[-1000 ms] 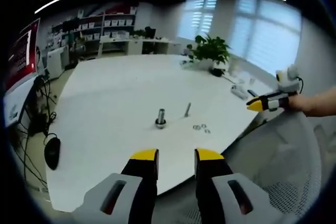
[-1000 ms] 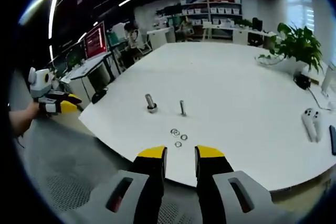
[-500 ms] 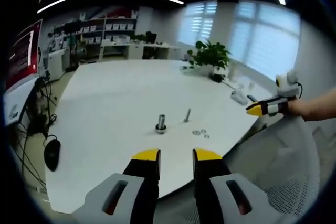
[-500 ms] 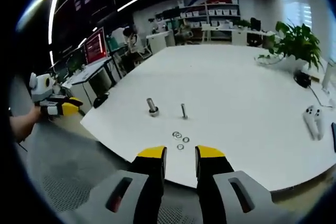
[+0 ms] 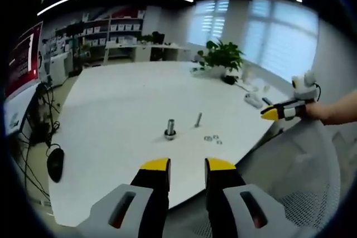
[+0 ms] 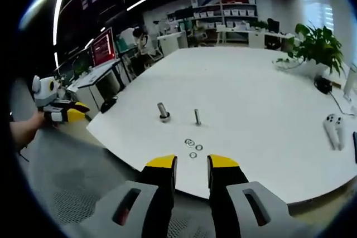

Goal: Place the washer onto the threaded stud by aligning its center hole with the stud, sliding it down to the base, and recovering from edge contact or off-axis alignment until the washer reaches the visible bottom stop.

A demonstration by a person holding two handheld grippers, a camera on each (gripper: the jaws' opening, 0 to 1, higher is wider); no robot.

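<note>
On the white table stand a thick stud on a base and a thin threaded stud. Three small washers lie flat on the table just in front of the thin stud. My left gripper is open, held off the table's near edge with nothing between its yellow-tipped jaws. My right gripper is open too, also short of the table edge and empty. Each gripper also appears at the side of the other view, held by a hand.
A potted plant, a white game controller and small items sit at the table's far side. A black mouse hangs by cables at the left. Mesh chair backs lie below the grippers. Shelves line the back wall.
Both views have shifted only slightly with the hands. The studs and washers lie where they were, and both grippers stay open and empty.
</note>
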